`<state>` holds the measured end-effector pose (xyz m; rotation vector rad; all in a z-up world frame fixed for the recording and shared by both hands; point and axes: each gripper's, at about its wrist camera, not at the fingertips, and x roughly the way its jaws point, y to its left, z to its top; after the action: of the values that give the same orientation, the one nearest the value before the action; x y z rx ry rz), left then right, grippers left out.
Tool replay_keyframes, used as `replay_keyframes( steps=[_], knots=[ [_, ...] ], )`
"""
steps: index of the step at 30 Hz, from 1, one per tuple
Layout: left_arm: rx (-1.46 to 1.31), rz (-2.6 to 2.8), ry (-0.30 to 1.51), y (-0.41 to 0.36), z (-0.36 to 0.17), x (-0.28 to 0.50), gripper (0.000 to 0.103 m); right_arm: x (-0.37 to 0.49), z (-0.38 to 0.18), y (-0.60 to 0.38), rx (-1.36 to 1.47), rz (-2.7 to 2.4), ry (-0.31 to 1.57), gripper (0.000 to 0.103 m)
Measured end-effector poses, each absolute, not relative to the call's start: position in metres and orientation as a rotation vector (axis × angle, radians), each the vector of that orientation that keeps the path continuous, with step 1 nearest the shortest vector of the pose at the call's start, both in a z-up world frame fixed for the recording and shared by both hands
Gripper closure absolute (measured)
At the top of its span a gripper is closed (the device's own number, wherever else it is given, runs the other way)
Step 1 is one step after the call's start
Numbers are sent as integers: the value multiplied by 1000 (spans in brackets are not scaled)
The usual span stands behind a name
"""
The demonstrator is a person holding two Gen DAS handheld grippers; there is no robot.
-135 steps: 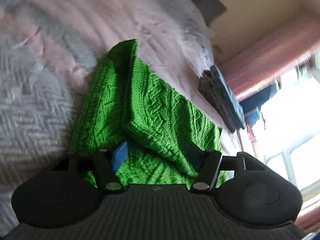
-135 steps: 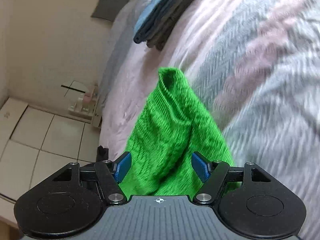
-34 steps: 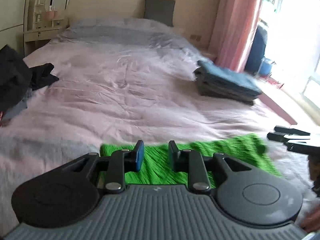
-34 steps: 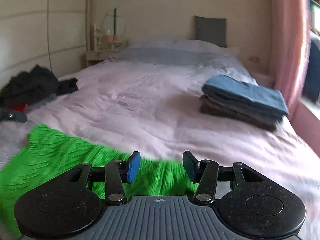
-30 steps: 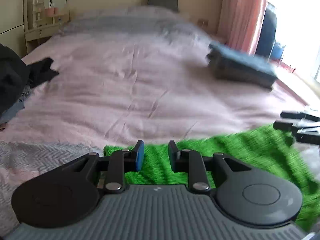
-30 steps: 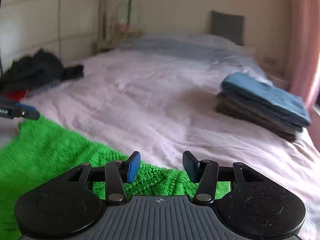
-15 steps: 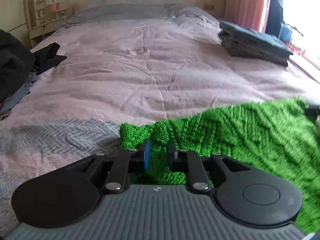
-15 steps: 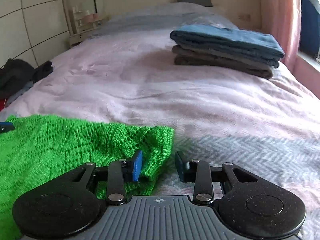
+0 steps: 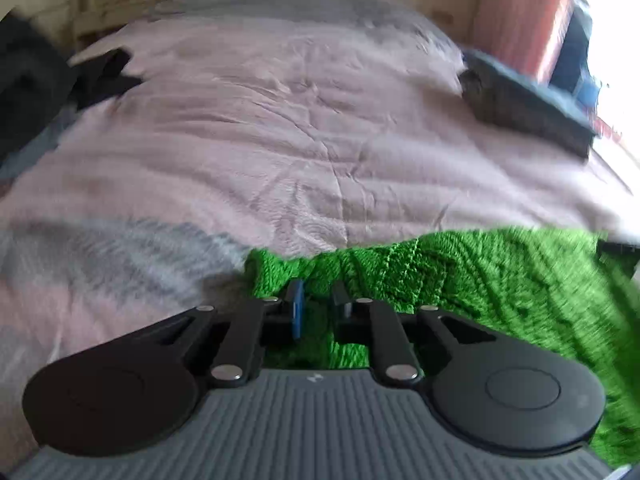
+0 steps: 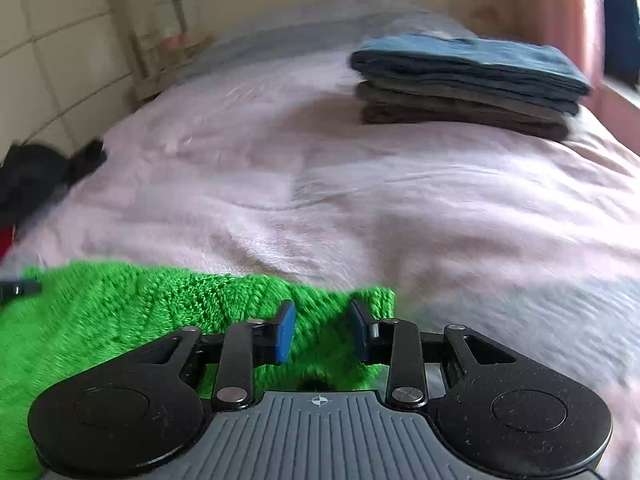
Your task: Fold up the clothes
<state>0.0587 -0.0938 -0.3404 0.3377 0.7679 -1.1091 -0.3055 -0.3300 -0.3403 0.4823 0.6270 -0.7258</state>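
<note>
A bright green knit sweater lies across the near part of a pale pink bedspread. My left gripper is shut on its bunched left corner. In the right wrist view the sweater spreads to the left, and my right gripper has its fingers narrowed around the right corner, with knit between the blue pads. Each gripper's tip peeks into the other's view at the sweater's edge: the right gripper's tip and the left gripper's tip. Both views are blurred by motion.
A stack of folded blue and grey clothes sits on the bed at the far right, near a pink curtain. A dark heap of unfolded clothes lies at the left edge. Bare bedspread stretches between them.
Both grippers have moved forward over the bed with the sweater's edge, so the folded stack looks nearer. The right gripper's fingers have narrowed a little more around the corner.
</note>
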Motion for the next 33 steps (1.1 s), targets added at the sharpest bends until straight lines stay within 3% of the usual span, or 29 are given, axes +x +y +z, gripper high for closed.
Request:
replay_keyframes(
  steps=[6, 12, 16, 24, 25, 26, 27, 33],
  knots=[
    [297, -1179, 727, -48, -307, 10, 89, -324, -290, -254, 415, -695, 555, 69],
    [297, -1206, 751, 1, -306, -42, 88, -319, -321, -168, 423, -667, 694, 69],
    [343, -1163, 723, 33, -326, -67, 88, -330, -327, -149, 424, -710, 682, 69],
    [355, -1084, 721, 42, -315, -84, 85, -351, -332, -118, 456, -793, 643, 67],
    [353, -1070, 726, 44, -313, -88, 84, -353, -330, -115, 471, -813, 654, 61],
    [350, -1060, 735, 46, -312, -91, 79, -354, -327, -112, 486, -833, 665, 35],
    [348, -1053, 749, 48, -310, -93, 72, -358, -325, -108, 490, -836, 656, 17],
    [326, -1004, 798, 65, -295, -101, 56, -376, -309, -86, 537, -850, 596, 17]
  ],
)
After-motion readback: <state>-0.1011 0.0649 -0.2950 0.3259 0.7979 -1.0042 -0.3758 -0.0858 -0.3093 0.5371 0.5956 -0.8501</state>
